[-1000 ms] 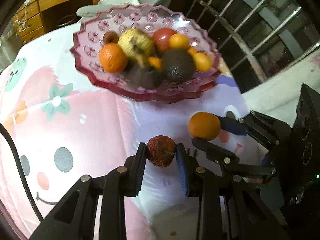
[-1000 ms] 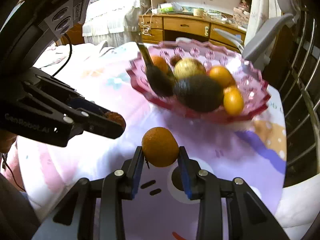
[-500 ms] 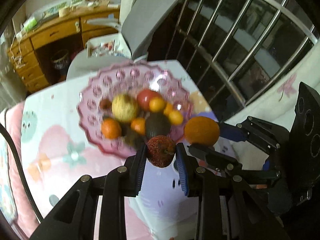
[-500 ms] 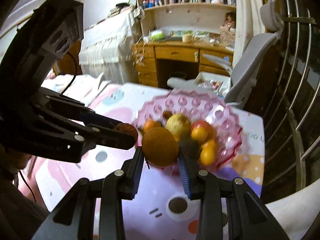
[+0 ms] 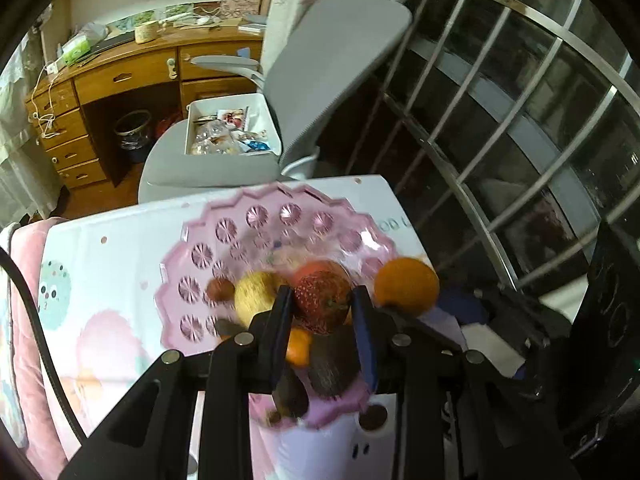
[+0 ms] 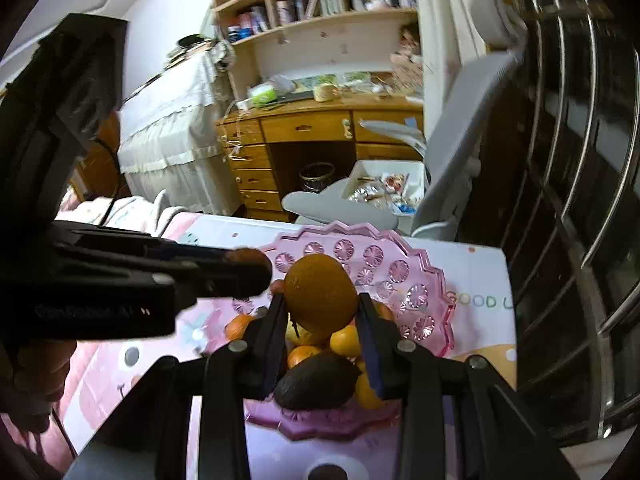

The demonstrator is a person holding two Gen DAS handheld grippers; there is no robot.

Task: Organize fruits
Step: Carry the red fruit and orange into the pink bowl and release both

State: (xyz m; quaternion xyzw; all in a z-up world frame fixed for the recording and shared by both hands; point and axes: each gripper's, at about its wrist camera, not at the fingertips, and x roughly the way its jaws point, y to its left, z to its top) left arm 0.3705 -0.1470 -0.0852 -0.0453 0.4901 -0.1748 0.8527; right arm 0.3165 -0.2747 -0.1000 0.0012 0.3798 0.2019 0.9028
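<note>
Tablecloth (image 5: 120, 264) in pink and white cartoon print is being seen stretched over the table, with a pink cut-glass fruit bowl (image 5: 256, 220) standing on it near the far edge. Fruit is being kept piled in that bowl: a yellow pear-like fruit (image 5: 256, 294), small oranges (image 6: 346, 340) and a dark avocado (image 6: 316, 380). A rough red fruit (image 5: 322, 298) is being pinched between the jaws of the left gripper (image 5: 322, 312) above the bowl. An orange (image 6: 320, 298) is being clamped by the right gripper (image 6: 320, 320), just beside the left one, also over the bowl. Beyond the table, a grey office chair (image 5: 320, 92) is being shown with a white tray of clutter (image 5: 232, 128) resting on its seat. A wooden desk (image 6: 304, 128) with drawers, bookshelves (image 6: 312, 0) and a metal-barred dark window (image 5: 520, 120) are being seen around the room.
</note>
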